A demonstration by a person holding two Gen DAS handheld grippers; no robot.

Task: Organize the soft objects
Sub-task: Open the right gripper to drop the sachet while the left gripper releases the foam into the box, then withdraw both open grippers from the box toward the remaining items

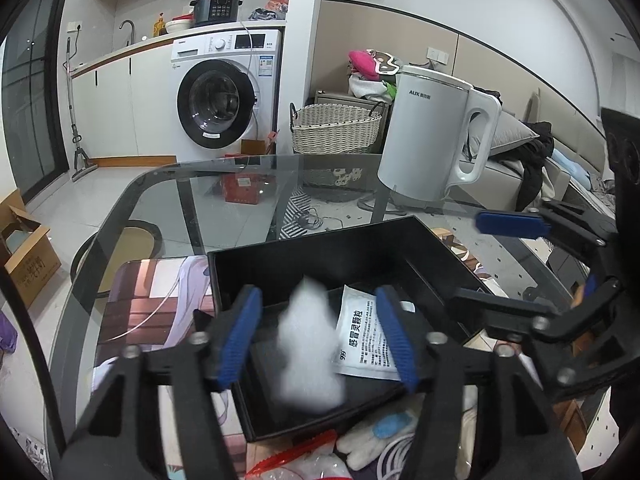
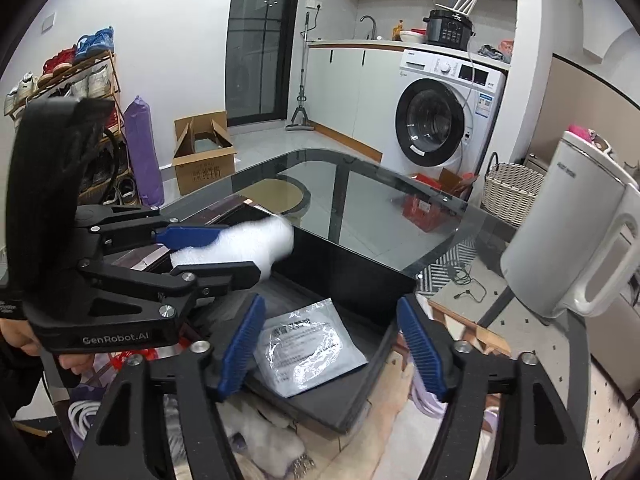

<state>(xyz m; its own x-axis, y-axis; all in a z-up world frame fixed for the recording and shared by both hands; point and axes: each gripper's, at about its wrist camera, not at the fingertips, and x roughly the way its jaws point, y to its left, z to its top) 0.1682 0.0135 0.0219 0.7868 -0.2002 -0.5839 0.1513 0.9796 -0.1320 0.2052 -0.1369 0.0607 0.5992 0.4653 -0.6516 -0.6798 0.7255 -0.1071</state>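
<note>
Everything here is placed against the black box (image 1: 360, 264), which sits on the glass table (image 1: 224, 184). Left of the box a printed mat (image 1: 160, 300) lies on the glass, touching the box's left wall. Over the box's near-left part hangs the left gripper (image 1: 318, 340), its blue pads spread apart. A white wad of cotton-like stuffing (image 1: 310, 356), blurred, sits between the pads over the box floor; neither pad appears to press on it, so I read it as let go and dropping in. From the right wrist view the same wad (image 2: 256, 242) shows between the left tool's fingers above the box's far-left wall. Further right, a white sachet (image 1: 366, 340) with printed text lies flat on the box floor. Above the box's right side is the right gripper (image 2: 330, 346), jaws wide with nothing between them, the sachet directly below.

The step in hand looks like the drop-off: both soft items are being delivered into the box. Next, I judge, each tool should lift clear of the box walls and go for the remaining soft things heaped just in front of the box, such as the pale furry piece (image 2: 272, 436) and the white glove-like item (image 1: 372, 440)
</note>
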